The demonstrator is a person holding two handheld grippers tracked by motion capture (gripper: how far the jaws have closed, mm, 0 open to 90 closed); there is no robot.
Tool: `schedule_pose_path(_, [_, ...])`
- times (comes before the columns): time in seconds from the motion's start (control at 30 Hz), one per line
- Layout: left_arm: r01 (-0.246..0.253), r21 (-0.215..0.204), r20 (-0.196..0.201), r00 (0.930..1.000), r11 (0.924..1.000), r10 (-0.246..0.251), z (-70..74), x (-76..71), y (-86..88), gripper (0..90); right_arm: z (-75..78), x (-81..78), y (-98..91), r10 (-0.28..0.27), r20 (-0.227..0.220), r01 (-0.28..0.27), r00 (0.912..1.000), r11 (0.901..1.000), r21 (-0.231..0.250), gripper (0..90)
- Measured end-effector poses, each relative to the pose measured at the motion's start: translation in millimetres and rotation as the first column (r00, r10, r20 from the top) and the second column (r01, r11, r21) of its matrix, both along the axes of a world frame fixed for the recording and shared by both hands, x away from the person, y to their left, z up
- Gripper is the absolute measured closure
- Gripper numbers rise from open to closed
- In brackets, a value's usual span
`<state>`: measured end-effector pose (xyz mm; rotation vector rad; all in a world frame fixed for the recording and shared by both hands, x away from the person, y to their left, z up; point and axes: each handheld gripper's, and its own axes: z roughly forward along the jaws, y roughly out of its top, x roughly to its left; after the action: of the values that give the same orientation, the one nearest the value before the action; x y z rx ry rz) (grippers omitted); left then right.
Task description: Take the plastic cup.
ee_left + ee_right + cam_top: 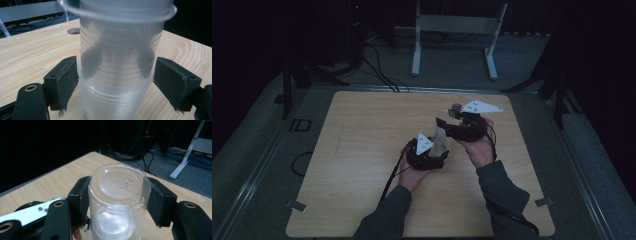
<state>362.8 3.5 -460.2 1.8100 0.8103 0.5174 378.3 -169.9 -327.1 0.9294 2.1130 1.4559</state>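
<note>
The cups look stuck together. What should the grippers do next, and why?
Probably draw the right gripper slowly away: its pads press the top cup, while the left gripper brackets the stack it nests in, so a slow pull should free it.

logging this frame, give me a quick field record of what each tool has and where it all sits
surface: wooden table
left tool: jaws either side of a stack of clear plastic cups, left pad touching, right pad apart
right tool: shut on a clear plastic cup, bottom end toward the camera
position: both tools close together, right of the table's middle
</note>
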Motion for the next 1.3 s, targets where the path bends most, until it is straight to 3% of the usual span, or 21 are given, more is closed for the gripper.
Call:
schedule_pose_path(0.1, [0.004, -0.001, -0.004, 1.0, 1.0, -0.004, 2.0, 0.0, 2.3, 20.1, 6.0, -0.3, -1.3, 0.007, 0.004, -0.007, 1.0, 0.9997, 0.022, 41.1])
schedule_pose_path(0.43, [0.004, 0.013, -0.008, 1.0, 0.9999, -0.004, 7.0, -2.8, 8.9, 20.0, 21.1, -4.0, -2.7, -0.004, 0.032, 0.003, 0.9995, 0.9997, 0.025, 41.2])
schedule_pose_path(0.77, [0.024, -0.017, -0.016, 0.9996, 0.9996, -0.024, 11.3, -6.5, 13.0, 20.2, 38.4, -10.9, -14.6, -0.03, 0.061, 0.028, 0.9977, 0.9988, 0.041, 41.2])
schedule_pose_path(0.97, [0.048, -0.028, -0.029, 0.9984, 0.9985, -0.049, 13.1, -8.5, 14.5, 21.3, 41.1, -11.2, -26.3, -0.056, 0.062, 0.053, 0.9965, 0.9976, 0.044, 41.2])
schedule_pose_path(1.3, [0.049, -0.035, -0.011, 0.9987, 0.9982, -0.05, 16.8, -12.2, 19.3, 21.9, 41.1, -13.1, -47.4, -0.104, 0.061, 0.101, 0.9927, 0.9935, 0.052, 41.2])
